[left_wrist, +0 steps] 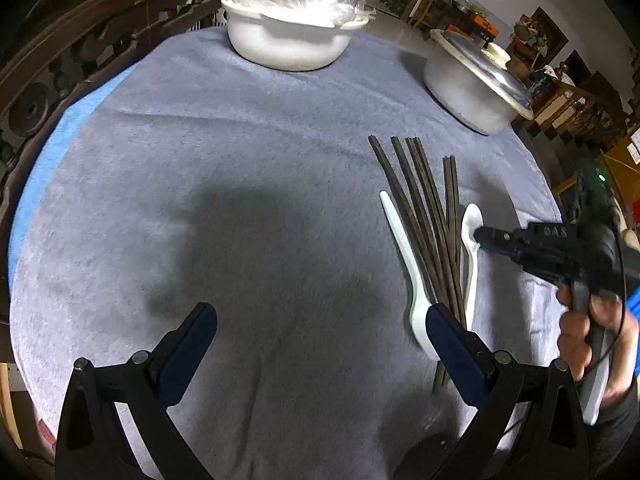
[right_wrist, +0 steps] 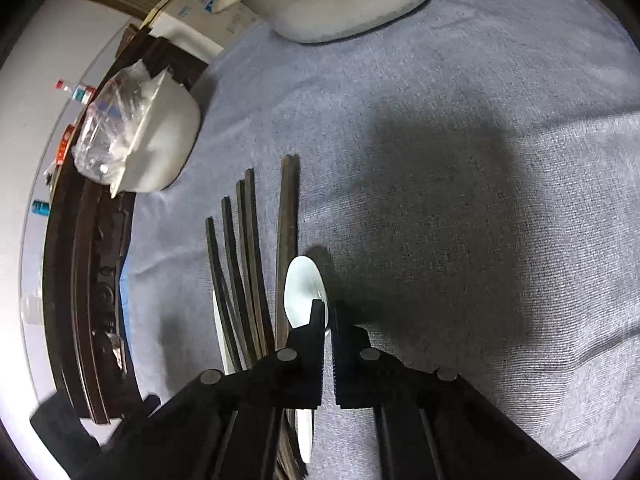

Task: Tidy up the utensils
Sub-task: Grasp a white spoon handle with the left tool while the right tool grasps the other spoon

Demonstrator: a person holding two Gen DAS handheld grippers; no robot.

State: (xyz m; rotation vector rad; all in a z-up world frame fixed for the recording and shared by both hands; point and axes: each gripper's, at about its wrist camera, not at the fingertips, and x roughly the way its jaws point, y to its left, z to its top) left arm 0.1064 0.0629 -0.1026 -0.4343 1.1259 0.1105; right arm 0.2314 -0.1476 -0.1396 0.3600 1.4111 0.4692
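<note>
Several dark chopsticks [left_wrist: 424, 224] lie fanned on the grey cloth, with one white spoon [left_wrist: 408, 272] on their left and another white spoon [left_wrist: 471, 240] on their right. My right gripper [left_wrist: 480, 235] pinches the rim of the right spoon's bowl. In the right wrist view its jaws [right_wrist: 328, 312] are nearly together on that spoon [right_wrist: 304, 292], beside the chopsticks [right_wrist: 248, 264]. My left gripper [left_wrist: 320, 320] is wide open and empty, low over the cloth; its right finger [left_wrist: 448, 332] is near the left spoon's bowl.
A white pot [left_wrist: 288, 40] with a plastic bag stands at the table's far edge; it also shows in the right wrist view [right_wrist: 160, 148]. A lidded pot [left_wrist: 476, 84] stands at the far right. A carved dark wood rail [left_wrist: 48, 72] borders the table's left side.
</note>
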